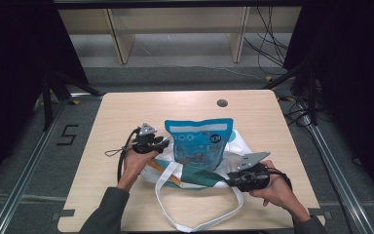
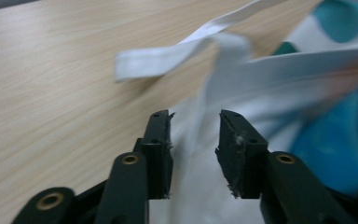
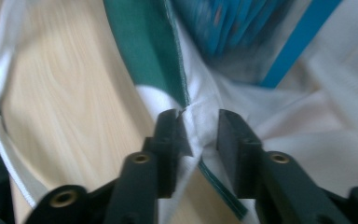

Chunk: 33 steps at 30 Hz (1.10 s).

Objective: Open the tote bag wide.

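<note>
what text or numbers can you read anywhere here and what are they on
"5": dark mark on the floor left of the table.
Blue snack packet in the tote bag: printed panels and a round badge, too small and blurred to read.
Tote bag in the gripper views: no readable text.

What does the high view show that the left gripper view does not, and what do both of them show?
High view alone: the whole wooden table, the blue snack packet standing in the white tote bag, the person's two hands, and the right claw at the bag's near edge. Left gripper view alone: the left claw close up, its jaws apart over white bag fabric, with a gap between the pads. Shared: the tabletop, the bag, and its white strap.
</note>
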Tool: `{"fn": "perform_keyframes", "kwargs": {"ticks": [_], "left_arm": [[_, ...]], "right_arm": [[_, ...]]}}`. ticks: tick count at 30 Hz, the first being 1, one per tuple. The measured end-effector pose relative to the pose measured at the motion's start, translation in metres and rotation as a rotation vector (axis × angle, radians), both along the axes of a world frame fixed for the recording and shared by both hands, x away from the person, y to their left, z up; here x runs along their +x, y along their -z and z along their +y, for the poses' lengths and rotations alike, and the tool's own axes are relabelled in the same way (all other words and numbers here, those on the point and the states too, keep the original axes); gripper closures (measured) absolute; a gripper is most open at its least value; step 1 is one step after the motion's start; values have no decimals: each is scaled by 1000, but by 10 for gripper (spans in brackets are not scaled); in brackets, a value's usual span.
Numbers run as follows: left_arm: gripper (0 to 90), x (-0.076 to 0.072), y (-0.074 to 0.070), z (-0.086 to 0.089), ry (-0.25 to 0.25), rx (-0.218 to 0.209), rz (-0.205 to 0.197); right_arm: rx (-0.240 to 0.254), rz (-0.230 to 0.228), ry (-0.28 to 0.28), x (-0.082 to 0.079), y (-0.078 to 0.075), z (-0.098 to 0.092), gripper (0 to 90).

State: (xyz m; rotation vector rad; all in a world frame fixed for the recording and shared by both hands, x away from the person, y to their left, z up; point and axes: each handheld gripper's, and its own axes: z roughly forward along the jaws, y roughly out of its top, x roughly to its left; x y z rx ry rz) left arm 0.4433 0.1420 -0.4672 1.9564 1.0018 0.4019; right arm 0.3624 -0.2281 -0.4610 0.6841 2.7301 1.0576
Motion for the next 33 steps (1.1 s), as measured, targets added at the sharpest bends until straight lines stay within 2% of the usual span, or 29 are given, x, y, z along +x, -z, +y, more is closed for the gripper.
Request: {"fn": "perform_keyframes", "kwargs": {"ticks": [1, 2, 3, 5, 6, 8, 10, 13, 14, 15, 16, 17, 18, 20, 21, 24, 25, 26, 27, 28, 30, 32, 33], "left_arm": [[592, -9, -5, 1, 1, -16, -13], [572, -16, -11, 3, 17, -10, -26], [555, -22, -14, 3, 18, -35, -20], [526, -38, -22, 5, 47, -112, -20], [524, -44, -24, 4, 70, -120, -24], [504, -57, -28, 1, 118, -154, -4], [482, -67, -29, -4, 155, -155, 5], [449, -79, -27, -10, 201, -141, 10], [438, -82, -26, -12, 211, -129, 4], [425, -83, -25, -13, 222, -104, -20], [416, -82, -22, -15, 238, -54, -51], [414, -81, -20, -18, 233, -43, -49], [419, -79, -19, -18, 243, -33, -39], [442, -80, -16, -22, 247, -71, -5], [440, -83, -16, -24, 253, -61, -22], [471, -85, -15, -29, 287, 17, -51], [497, -85, -13, -29, 285, 26, -69], [535, -84, -11, -29, 305, 46, -74], [565, -85, -7, -28, 308, 64, -69], [612, -85, -4, -28, 313, 96, -78], [664, -88, 4, -27, 302, 87, -49], [699, -92, 8, -25, 325, 155, -48], [738, -94, 11, -25, 334, 195, -54]], "right_arm": [[30, -17, -1, -2, -7, -2, 623], [52, -34, 0, -2, -13, -4, 604], [66, -46, 8, -3, -20, -7, 581], [103, -82, 41, -2, -30, -11, 544], [117, -83, 63, -2, -36, -15, 542], [143, -126, 77, 0, -43, -22, 537], [167, -132, 142, 1, -47, -26, 537], [144, -177, 180, 11, -49, -32, 538], [141, -164, 192, 14, -48, -32, 540], [137, -157, 197, 19, -46, -30, 542], [122, -158, 201, 23, -45, -28, 540], [85, -173, 194, 29, -43, -25, 529], [67, -188, 198, 34, -41, -21, 519], [50, -174, 194, 41, -38, -15, 507], [53, -165, 189, 45, -36, -11, 513], [52, -140, 144, 55, -30, 0, 620], [33, -115, 122, 57, -27, 4, 670], [21, -136, 111, 60, -24, 6, 723], [-18, -122, 105, 62, -23, 8, 756], [-21, -124, 125, 62, -20, 10, 795], [-12, -168, 137, 66, -22, 8, 833], [5, -189, 185, 72, -29, 5, 847], [25, -221, 215, 77, -31, 4, 850]]}}
